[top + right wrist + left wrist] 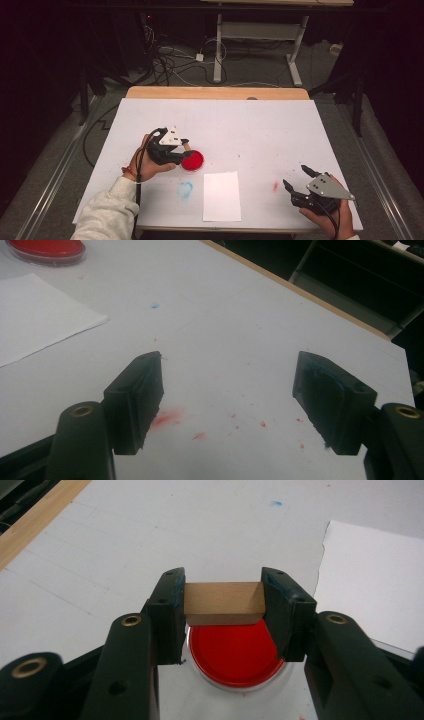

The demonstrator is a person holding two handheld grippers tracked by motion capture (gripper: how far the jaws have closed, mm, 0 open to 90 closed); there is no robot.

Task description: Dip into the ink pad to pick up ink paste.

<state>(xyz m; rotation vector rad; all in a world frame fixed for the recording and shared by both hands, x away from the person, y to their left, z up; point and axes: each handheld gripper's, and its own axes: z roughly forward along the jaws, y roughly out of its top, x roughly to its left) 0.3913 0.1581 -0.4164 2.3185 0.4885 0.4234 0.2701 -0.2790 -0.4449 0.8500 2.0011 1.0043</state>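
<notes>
At centre frame in the left gripper view, we find the left gripper [224,611] pinching a wooden block [224,603], which hides the upper edge of the red dish [235,655]. The right gripper [227,400] stands spread, its own bases cut off at the bottom.

Seen from above: left gripper [186,146] held over red dish [192,160], touching it or just above; white paper sheet [221,196] just below; right gripper [298,179] parted beside red smear [275,186]; blue smear [185,189] near paper.

At the lower left of the high view, the left gripper [184,150] is black with a grey three-cornered plate and a black cable. The arm wears a light grey sleeve [107,212] and a red wristband [129,172]. The right gripper [296,178], lower right, looks the same. Its black fingers [137,400] have brass rings.
</notes>
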